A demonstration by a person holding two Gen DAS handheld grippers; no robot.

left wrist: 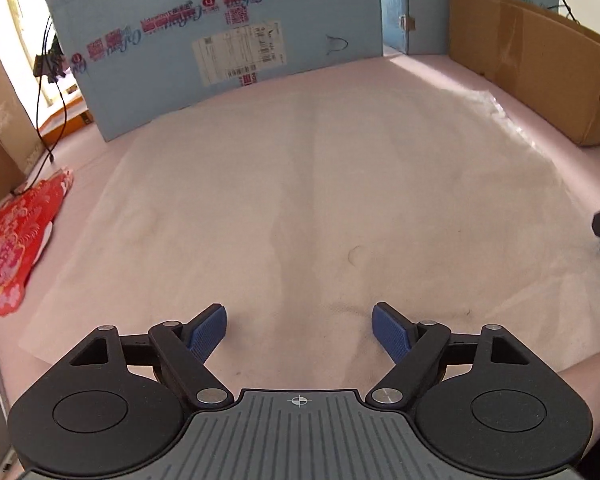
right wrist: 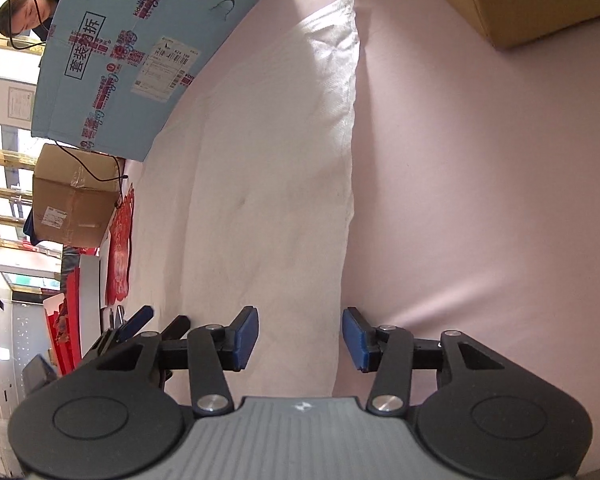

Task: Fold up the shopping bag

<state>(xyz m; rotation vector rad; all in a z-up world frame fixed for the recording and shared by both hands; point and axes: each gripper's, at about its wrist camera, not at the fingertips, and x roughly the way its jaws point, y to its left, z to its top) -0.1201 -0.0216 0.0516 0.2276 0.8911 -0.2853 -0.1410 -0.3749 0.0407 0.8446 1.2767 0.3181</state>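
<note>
Fingers (left wrist: 208,334) spread on my left gripper (left wrist: 299,334), empty, low over bag (left wrist: 300,200) lying flat on table (right wrist: 480,200). Right gripper (right wrist: 300,338) rolled sideways, parted, straddling bag's edge.

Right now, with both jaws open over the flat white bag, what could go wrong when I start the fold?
1. The thin white fabric shopping bag lies flat on the smooth pink table cover; the open left gripper may pinch the cover too, or slide the bag.
2. The right gripper straddles the bag's edge and may catch only one layer.
3. The brown cardboard box stands near the far corner, limiting room.
</note>
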